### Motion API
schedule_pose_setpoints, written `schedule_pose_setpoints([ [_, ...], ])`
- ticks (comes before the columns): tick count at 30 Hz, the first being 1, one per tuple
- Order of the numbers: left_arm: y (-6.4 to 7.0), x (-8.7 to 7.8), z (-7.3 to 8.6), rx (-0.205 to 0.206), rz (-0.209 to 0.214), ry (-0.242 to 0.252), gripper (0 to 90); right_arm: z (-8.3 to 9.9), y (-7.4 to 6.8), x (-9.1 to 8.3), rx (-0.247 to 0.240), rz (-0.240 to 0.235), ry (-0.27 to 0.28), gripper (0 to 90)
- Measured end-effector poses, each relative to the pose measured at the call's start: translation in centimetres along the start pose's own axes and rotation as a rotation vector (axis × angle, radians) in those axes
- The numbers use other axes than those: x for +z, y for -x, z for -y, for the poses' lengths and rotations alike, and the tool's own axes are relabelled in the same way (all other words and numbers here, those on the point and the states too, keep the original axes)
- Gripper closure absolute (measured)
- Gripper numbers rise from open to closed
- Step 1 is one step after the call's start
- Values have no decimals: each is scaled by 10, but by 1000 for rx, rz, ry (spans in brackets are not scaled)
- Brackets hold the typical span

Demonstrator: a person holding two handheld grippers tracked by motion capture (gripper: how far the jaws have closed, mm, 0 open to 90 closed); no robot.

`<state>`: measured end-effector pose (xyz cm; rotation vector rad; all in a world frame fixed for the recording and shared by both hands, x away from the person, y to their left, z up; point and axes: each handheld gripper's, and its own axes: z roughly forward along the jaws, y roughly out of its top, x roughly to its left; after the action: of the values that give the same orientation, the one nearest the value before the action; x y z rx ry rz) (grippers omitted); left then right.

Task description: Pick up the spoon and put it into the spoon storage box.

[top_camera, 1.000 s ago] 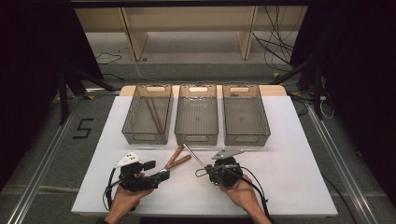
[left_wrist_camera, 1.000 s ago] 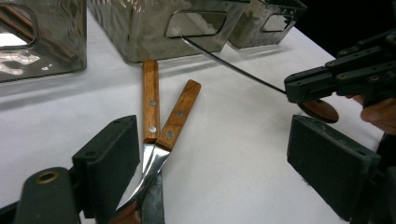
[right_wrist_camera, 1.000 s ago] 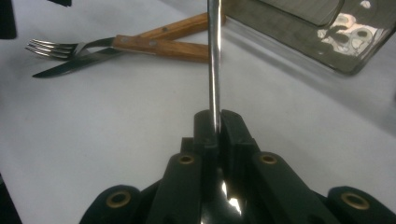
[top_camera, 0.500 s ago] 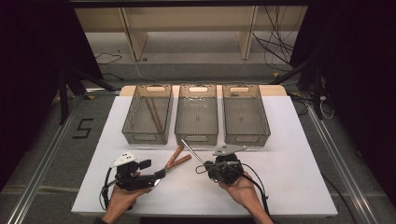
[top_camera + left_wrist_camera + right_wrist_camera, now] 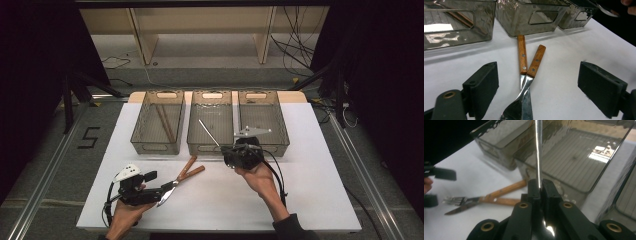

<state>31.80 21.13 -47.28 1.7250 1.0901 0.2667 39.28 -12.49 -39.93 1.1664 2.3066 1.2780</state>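
My right gripper (image 5: 231, 151) is shut on a slim silver utensil (image 5: 209, 132), whose handle slants up and left over the front of the middle bin (image 5: 210, 148). In the right gripper view the jaws (image 5: 541, 187) pinch that shiny handle (image 5: 538, 152); its other end is hidden. A wooden-handled knife (image 5: 522, 53) and fork (image 5: 536, 61) lie crossed on the white table (image 5: 300, 200). My left gripper (image 5: 156, 189) stands open just short of their metal ends, jaws wide apart (image 5: 537, 85) on either side of them.
Three clear bins stand in a row at the back: the left bin (image 5: 145, 145) holds thin brown sticks (image 5: 165, 122), and beside the middle one is the right bin (image 5: 280, 120). The table's front edge lies close behind both hands.
My right gripper has lifted the silver utensil and carried it forward to the middle bin. The left gripper has drawn back slightly to the left and stays open.
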Motion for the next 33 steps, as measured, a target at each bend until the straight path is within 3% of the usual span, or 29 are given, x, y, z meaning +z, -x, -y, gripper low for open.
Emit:
schedule_pose_setpoints([
  [7,0,-2,1,21,-2,11,165,-26,15,14,21,35,0,862],
  [21,0,0,2,27,-7,9,166,-69,31,54,55,90,-34,862],
  [33,-2,-1,1,20,-2,14,165,-84,47,80,113,125,-53,862],
])
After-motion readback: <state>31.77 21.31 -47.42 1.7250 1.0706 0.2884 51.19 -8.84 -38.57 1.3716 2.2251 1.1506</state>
